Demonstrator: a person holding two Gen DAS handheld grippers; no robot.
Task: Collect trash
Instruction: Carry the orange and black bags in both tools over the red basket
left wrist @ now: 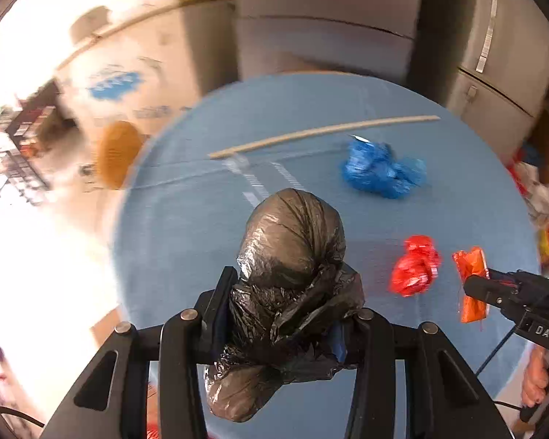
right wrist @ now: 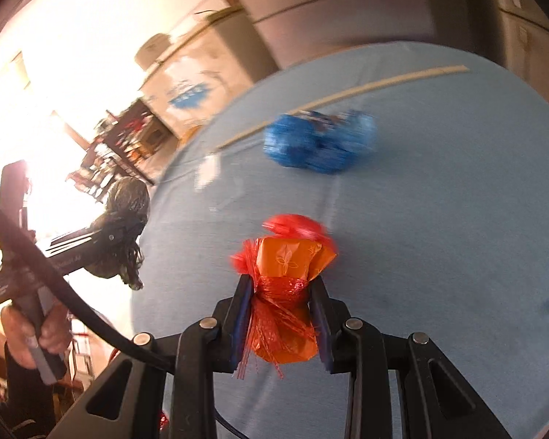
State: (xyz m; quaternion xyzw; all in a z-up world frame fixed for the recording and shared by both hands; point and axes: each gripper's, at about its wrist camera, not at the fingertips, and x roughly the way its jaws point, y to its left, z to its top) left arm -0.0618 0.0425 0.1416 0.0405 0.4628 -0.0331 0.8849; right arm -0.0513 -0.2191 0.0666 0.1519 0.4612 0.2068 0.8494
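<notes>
Table: blue cloth (left wrist: 186,241) covers the round top below both claws; a thin wooden stick (left wrist: 322,132) lies on it far ahead of them.
Room: grey cabinets (left wrist: 501,73) stand beyond the table; bright glare and blurred shelving fill the left side.
Blue wad: crumpled blue plastic (left wrist: 382,170) lies on the cloth, ahead and right of the left claw, just short of the stick.
Red wad: crumpled red plastic (left wrist: 415,265) sits on the cloth, just ahead of the right claw.
Left claw: left claw (left wrist: 282,314) is clenched on a black bag (left wrist: 292,248), pads pressing its crumpled middle, lifted off the cloth.
Right claw: right claw (right wrist: 282,292) grips an orange wrapper (right wrist: 289,259) at its tied waist.
</notes>
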